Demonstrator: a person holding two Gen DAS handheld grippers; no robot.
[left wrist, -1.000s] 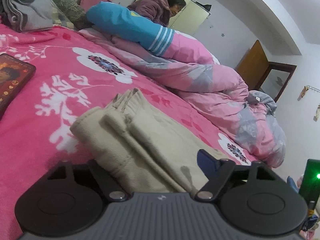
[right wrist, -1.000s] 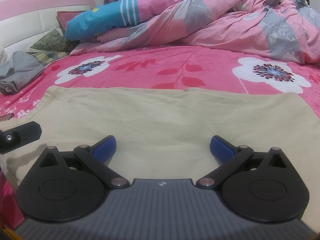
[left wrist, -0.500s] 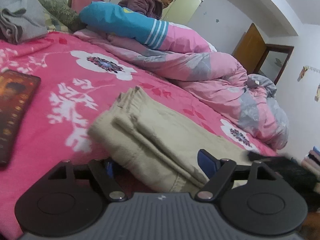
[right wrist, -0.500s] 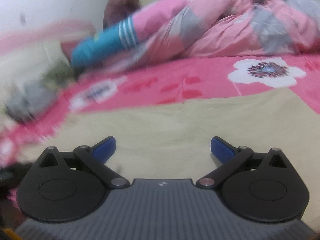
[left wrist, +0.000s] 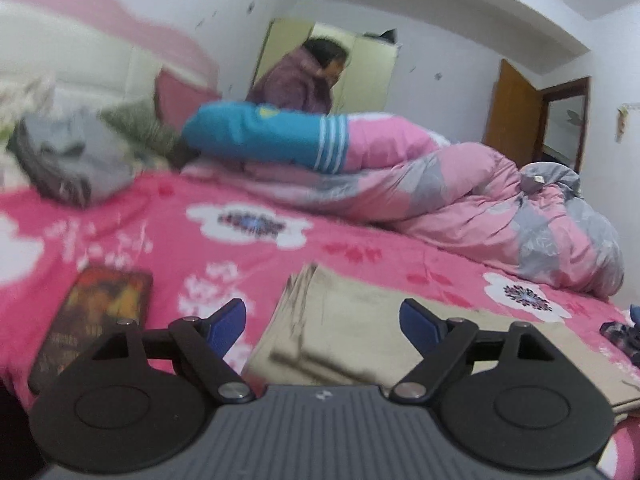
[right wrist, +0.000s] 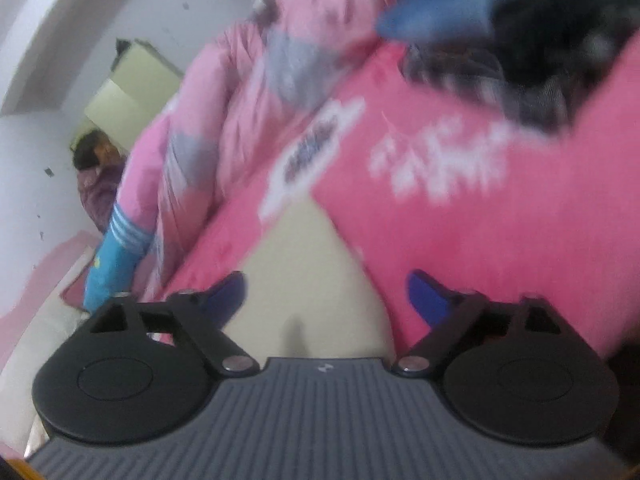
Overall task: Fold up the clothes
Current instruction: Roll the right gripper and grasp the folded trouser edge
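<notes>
Beige garment (left wrist: 344, 332) lies folded on the pink bedsheet (left wrist: 168, 208), left gripper (left wrist: 322, 318) opening, right gripper (right wrist: 326, 294) narrowing, both empty above it; next, probably fetching another piece.

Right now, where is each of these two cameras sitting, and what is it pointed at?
Left wrist view: sits on the left claw, looking level across the pink floral bedsheet over the folded beige trousers; both its own blue-tipped fingers show, open.
Right wrist view: sits on the right claw, strongly tilted and blurred, above a corner of the beige trousers; its fingers show, open, nothing gripped.
Shared: the trousers, the bedsheet, the pink-grey duvet and a person beyond the bed.
</notes>
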